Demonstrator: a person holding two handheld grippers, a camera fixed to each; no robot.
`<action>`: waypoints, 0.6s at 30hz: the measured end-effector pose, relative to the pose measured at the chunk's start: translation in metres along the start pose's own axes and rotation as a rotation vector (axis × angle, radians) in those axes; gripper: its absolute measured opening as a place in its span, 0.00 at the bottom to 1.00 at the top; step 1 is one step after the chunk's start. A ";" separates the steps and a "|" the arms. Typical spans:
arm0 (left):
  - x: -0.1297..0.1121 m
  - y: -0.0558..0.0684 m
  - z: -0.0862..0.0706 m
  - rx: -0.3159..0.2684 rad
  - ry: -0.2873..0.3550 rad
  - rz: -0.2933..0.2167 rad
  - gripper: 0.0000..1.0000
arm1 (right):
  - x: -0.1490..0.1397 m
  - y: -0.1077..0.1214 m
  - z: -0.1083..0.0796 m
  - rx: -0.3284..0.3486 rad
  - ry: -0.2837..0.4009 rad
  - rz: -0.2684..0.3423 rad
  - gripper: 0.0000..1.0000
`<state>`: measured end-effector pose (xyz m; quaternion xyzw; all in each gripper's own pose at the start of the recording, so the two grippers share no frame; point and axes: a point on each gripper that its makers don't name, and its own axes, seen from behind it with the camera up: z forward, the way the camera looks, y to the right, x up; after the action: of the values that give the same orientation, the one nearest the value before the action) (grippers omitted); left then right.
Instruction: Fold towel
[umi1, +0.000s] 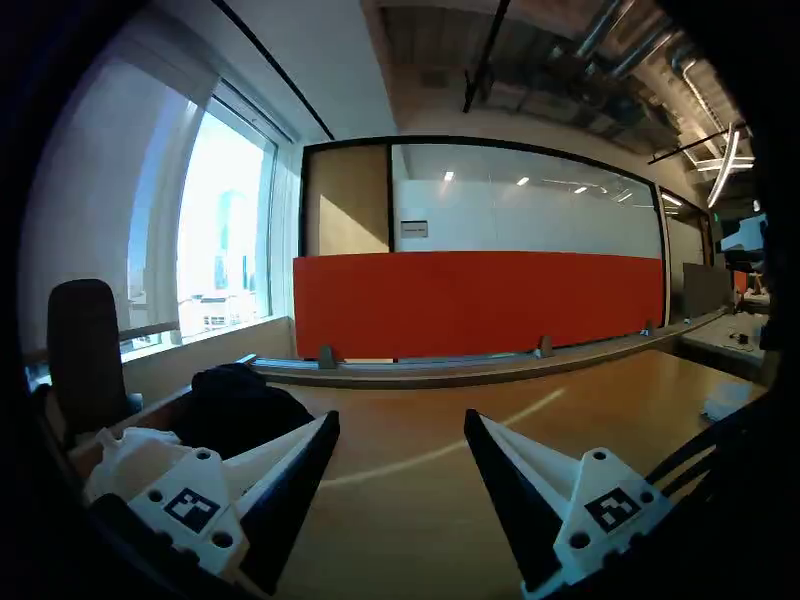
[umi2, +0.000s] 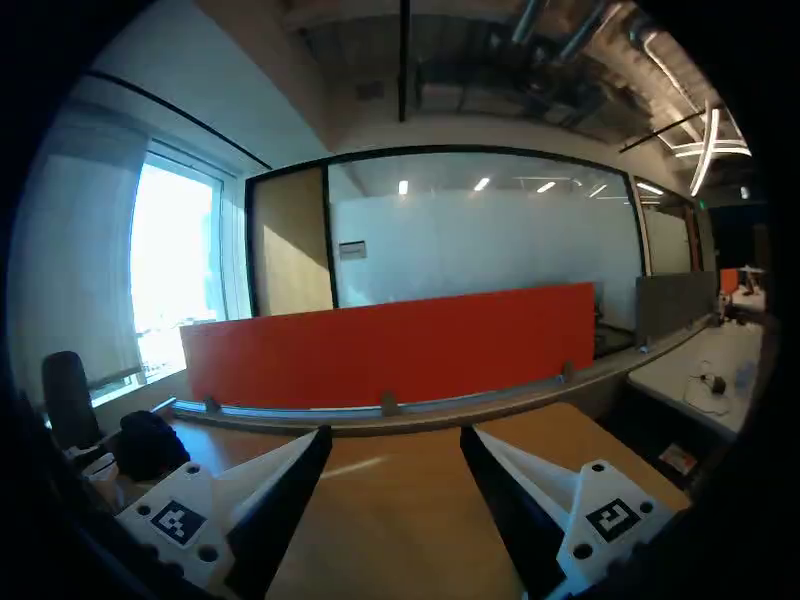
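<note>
Both the left gripper (umi1: 401, 430) and right gripper (umi2: 395, 445) gape wide, empty. Left gripper view shows a crumpled white towel (umi1: 130, 455) beside a black bundle (umi1: 240, 405); right gripper view, a white desk (umi2: 700, 375).

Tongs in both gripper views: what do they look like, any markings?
The left tongs and right tongs match: two white wedge-shaped fingers tapering to points, black inner faces, each carrying a square black-and-white marker. Black cables run beside the left pair.

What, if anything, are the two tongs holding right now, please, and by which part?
Nothing: the left tongs and right tongs both stand open over the wooden desk.
</note>
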<state>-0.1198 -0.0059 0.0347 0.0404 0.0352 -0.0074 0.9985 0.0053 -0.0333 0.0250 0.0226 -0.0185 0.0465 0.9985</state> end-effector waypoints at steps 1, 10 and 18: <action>-0.004 0.000 0.000 0.001 0.001 -0.002 0.92 | -0.002 0.000 0.000 0.002 0.004 0.001 0.99; -0.039 -0.002 -0.002 0.000 0.010 -0.007 0.92 | -0.034 -0.001 0.005 0.003 0.011 -0.007 0.99; -0.059 -0.004 -0.002 0.001 0.019 -0.032 0.92 | -0.056 -0.001 0.009 0.012 0.004 -0.001 0.99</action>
<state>-0.1786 -0.0092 0.0367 0.0402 0.0455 -0.0233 0.9979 -0.0501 -0.0403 0.0317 0.0285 -0.0164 0.0462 0.9984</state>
